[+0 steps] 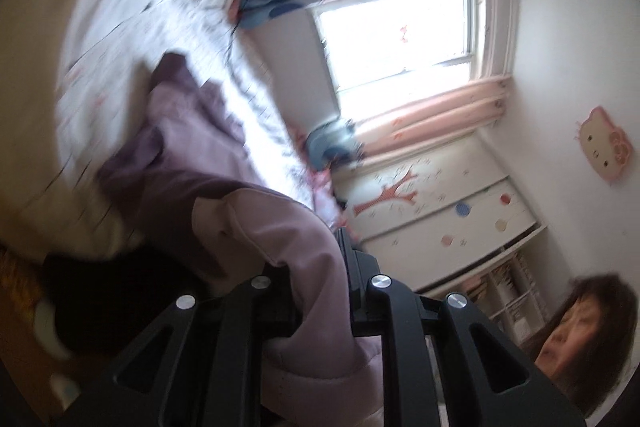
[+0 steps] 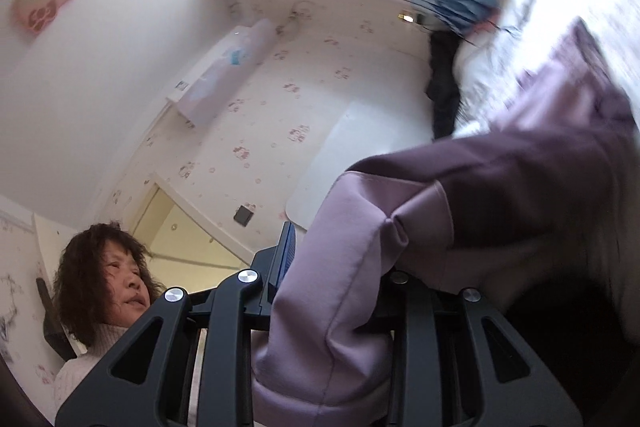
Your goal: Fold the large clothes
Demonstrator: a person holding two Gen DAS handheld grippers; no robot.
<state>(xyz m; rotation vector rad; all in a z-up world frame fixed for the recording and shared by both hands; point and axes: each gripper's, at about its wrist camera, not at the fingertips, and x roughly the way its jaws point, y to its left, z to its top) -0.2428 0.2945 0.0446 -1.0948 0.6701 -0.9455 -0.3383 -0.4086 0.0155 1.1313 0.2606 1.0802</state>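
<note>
Left wrist view: left gripper (image 1: 320, 291), jaws clamped on the purple garment (image 1: 200, 147), which trails toward 10 o'clock over the bed (image 1: 100, 39); window (image 1: 400, 31) at 1 o'clock.
Right wrist view: right gripper (image 2: 340, 267), jaws pinching the same garment (image 2: 500, 179), stretching toward 2 o'clock.

Mauve garment (image 2: 500, 163), pink curtains (image 1: 432, 123)

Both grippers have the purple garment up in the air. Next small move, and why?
Probably lower both toward the bed to spread it flat. The left gripper and right gripper each clamp bunched folds of the purple garment, which hangs crumpled, not laid out.
</note>
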